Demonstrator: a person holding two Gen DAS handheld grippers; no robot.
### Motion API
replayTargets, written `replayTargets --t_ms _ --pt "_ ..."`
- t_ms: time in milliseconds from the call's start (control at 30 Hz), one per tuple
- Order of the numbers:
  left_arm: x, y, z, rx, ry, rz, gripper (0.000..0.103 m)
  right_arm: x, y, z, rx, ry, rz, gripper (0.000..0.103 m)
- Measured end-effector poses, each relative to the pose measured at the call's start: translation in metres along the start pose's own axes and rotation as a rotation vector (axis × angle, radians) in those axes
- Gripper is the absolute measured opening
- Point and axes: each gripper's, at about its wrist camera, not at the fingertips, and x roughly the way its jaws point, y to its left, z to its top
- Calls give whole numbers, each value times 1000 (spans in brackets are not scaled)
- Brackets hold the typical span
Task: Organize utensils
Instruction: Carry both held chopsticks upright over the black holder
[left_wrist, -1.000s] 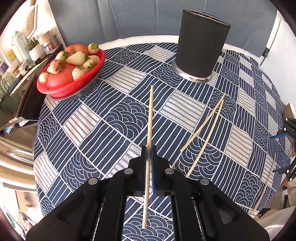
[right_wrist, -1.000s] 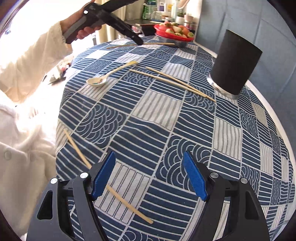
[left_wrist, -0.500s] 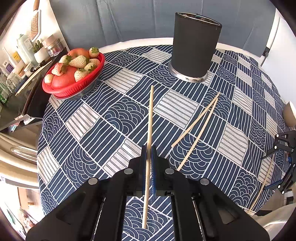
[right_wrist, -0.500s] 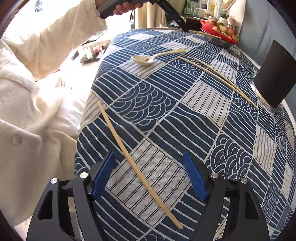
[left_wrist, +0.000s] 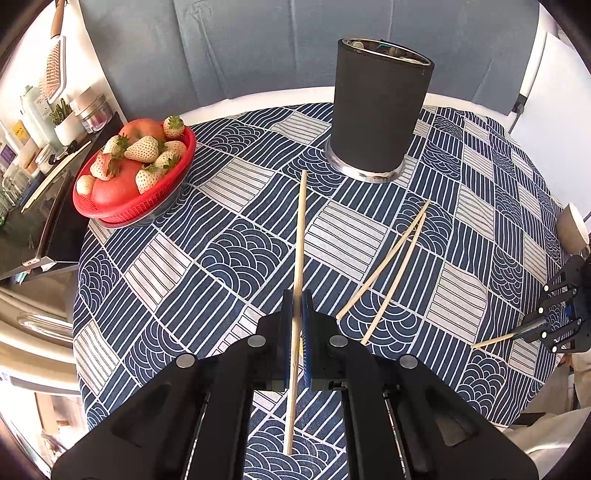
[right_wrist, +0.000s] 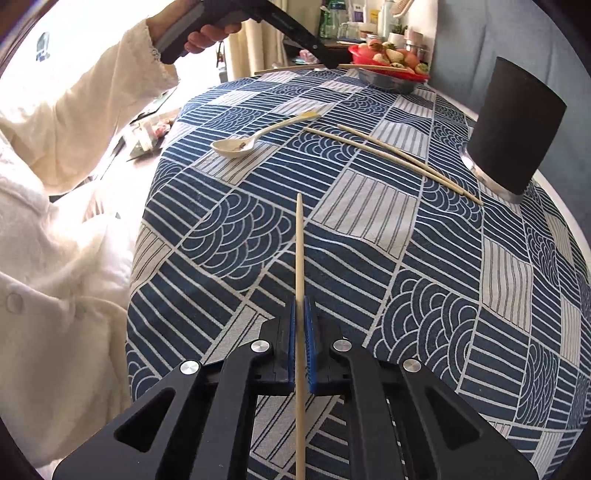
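My left gripper is shut on a long wooden chopstick that points toward the black cylindrical holder at the table's far side. My right gripper is shut on another chopstick, which runs straight ahead between the blue pads. In the left wrist view the right gripper shows at the right edge with its chopstick sticking out. Two more chopsticks lie crossed on the cloth right of my left gripper. A pale spoon rests on the cloth ahead of the right gripper.
A red basket of strawberries and apples stands at the table's far left. A shelf with bottles and jars lies beyond the table edge. A person's white sleeve borders the table's left in the right wrist view. The patterned tablecloth covers a round table.
My right gripper closed on the chopstick that lay on the cloth in front of it. My left gripper kept its hold on its chopstick, and the holder appears slightly nearer in its view.
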Motion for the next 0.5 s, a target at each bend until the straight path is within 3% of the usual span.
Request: replayTargets --t_ms 500 --pt "-13 13 23 55 -49 -119 5 -55 -55 22 319 -260 -133 5"
